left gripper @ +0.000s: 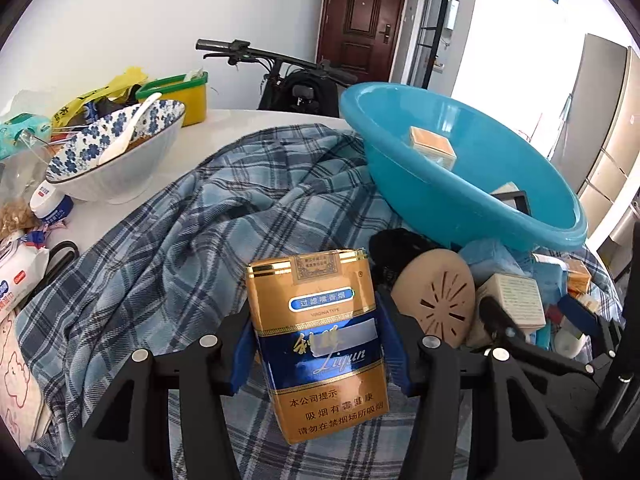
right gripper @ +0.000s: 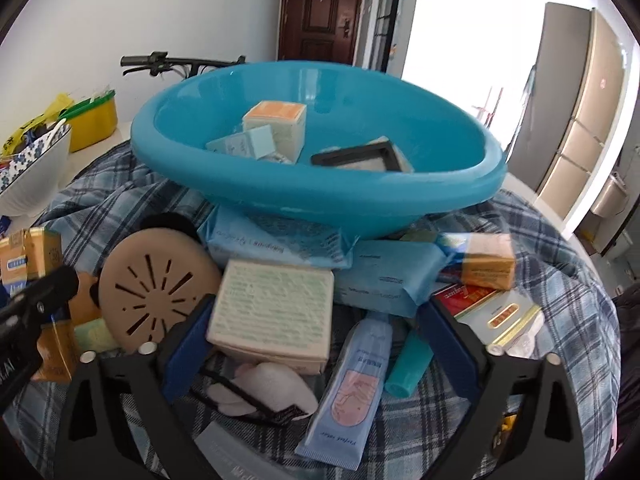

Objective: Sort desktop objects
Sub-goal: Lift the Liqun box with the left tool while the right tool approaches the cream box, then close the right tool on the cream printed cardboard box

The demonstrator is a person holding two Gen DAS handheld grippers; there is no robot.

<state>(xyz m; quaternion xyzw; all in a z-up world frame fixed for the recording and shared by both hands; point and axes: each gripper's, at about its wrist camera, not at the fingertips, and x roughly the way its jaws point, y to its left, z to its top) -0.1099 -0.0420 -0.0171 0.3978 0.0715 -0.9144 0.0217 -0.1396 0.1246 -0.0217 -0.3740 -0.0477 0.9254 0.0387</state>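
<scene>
The left gripper (left gripper: pixel 316 354) points downward at a slant, and its blue-padded fingers (left gripper: pixel 242 354) are closed on a gold and blue cigarette pack (left gripper: pixel 318 344), which stands upright between them, above the blue checked cloth (left gripper: pixel 160 248) that covers the white worktop (left gripper: pixel 208 128). From this pack, the round beige plastic disc with slots (left gripper: pixel 438 300) is at about 2 o'clock, and the large turquoise plastic basin (left gripper: pixel 460 200) is farther at 1 o'clock.

The right gripper (right gripper: pixel 316 344) also tilts downward over the pile. Its fingers (right gripper: pixel 188 344) are spread wide and grip nothing. Between them lie a cream cardboard box with green print (right gripper: pixel 276 312), touching the left pad or just beside it, a pale blue tube (right gripper: pixel 348 392), a short teal cylinder (right gripper: pixel 408 364) and white cotton pads (right gripper: pixel 272 384). The basin, at 12 o'clock from these fingers, holds an orange-topped box (right gripper: pixel 276 124), a small light blue box (right gripper: pixel 248 144) and a flat black-framed piece (right gripper: pixel 360 158).
</scene>
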